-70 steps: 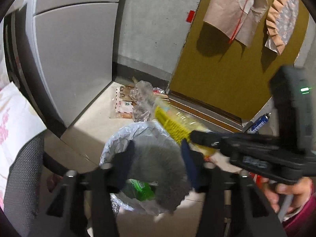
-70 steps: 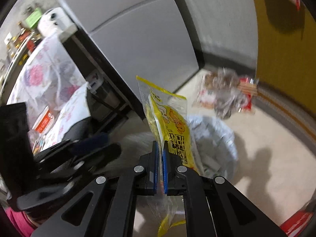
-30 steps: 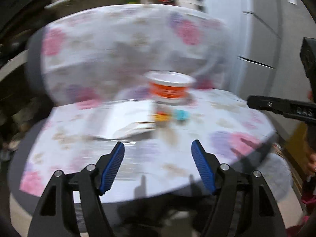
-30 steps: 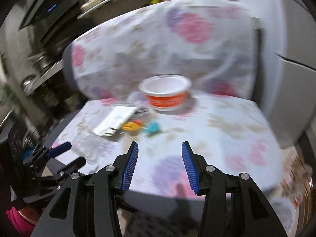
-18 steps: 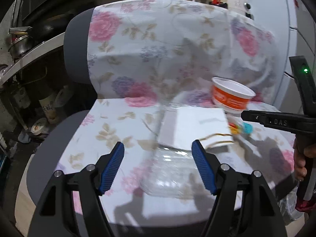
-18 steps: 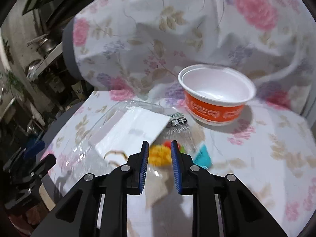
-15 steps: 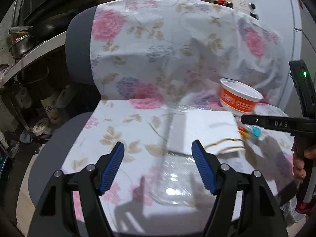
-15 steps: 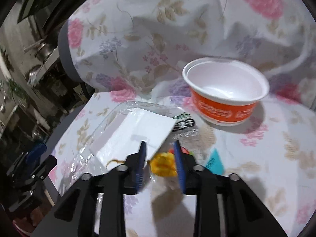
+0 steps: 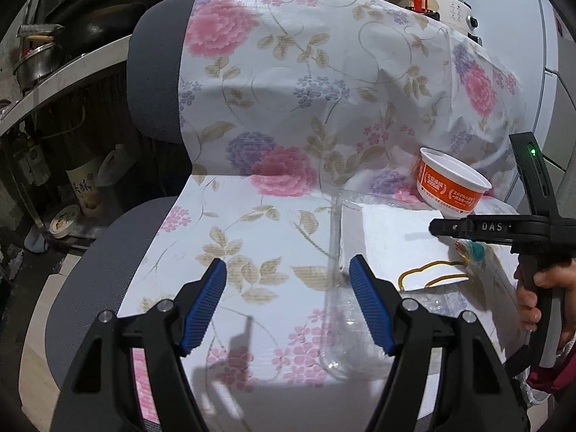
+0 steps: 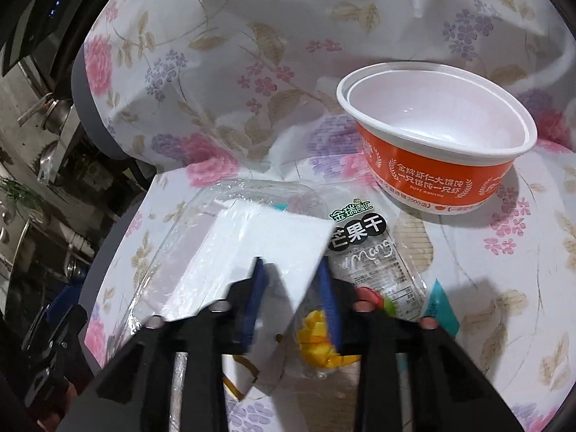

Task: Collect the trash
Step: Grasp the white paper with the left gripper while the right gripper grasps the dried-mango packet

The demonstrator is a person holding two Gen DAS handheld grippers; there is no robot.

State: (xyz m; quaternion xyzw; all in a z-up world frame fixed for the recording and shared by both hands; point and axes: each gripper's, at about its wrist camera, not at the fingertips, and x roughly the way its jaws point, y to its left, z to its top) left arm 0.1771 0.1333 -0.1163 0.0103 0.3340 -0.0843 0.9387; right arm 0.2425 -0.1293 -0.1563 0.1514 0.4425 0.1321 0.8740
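At the bottom of the left wrist view, the left gripper (image 9: 288, 306) hangs with its blue-padded fingers spread wide and nothing between them, above the seat of a chair draped in a floral cloth (image 9: 252, 223). At the bottom centre of the right wrist view, the right gripper (image 10: 293, 306) has its fingers parted, straddling the corner of a white paper sheet (image 10: 273, 248); whether either pad touches the sheet cannot be told. The sheet lies over a clear plastic tray (image 10: 169, 237) at the lower left of that frame. Just right of the fingers sits a mango snack wrapper (image 10: 363, 248), its yellow fruit print beside the right pad, with a teal scrap (image 10: 441, 306) at its lower right. Beyond, toward the upper right, an empty orange-and-white bowl (image 10: 439, 136) stands upright on the cloth. The right gripper also appears at the right edge of the left wrist view, held in a hand (image 9: 540, 295).
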